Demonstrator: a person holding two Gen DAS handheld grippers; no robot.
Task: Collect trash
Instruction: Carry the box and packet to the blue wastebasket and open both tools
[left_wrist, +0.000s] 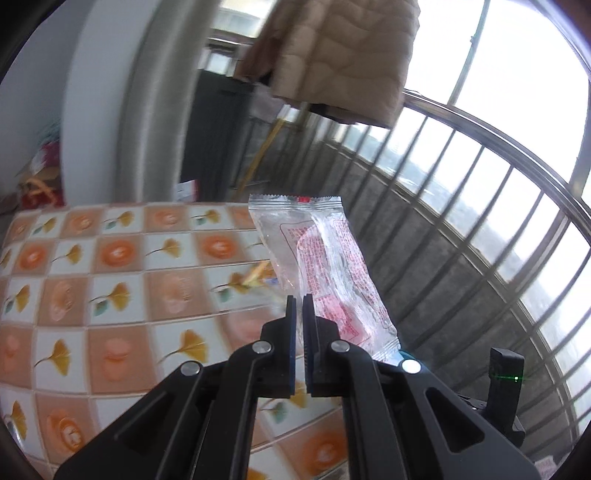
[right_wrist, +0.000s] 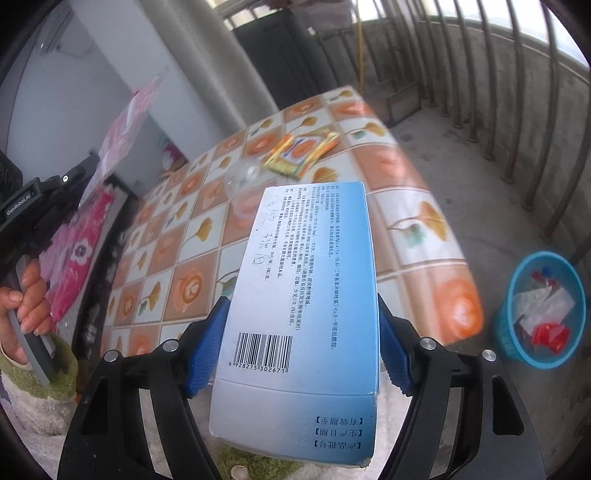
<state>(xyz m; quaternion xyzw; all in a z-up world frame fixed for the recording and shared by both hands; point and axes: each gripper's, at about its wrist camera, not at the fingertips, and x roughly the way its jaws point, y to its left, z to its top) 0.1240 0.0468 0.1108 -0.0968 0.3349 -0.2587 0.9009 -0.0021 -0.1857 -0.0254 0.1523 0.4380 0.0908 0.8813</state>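
Overhead, both grippers hang above the tiled desk (right_wrist: 192, 236). Beside it on the floor stands a blue bin (right_wrist: 543, 310) holding scraps. Right gripper (right_wrist: 295, 339) clamps a blue-white carton (right_wrist: 303, 295) across its sides. Left gripper (left_wrist: 300, 306), fully closed, pinches a clear wrapper (left_wrist: 325, 258) with red print, clear of the desk.

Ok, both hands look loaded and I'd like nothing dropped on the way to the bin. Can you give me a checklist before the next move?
1. Left gripper pinches the clear wrapper: ok.
2. Right gripper fingers clamp the blue box on both sides: ok.
3. Blue bin visible on the floor, open: ok.
4. Room left in bin: ok, some trash inside.
5. Table cleared: not ok, a yellow packet remains.
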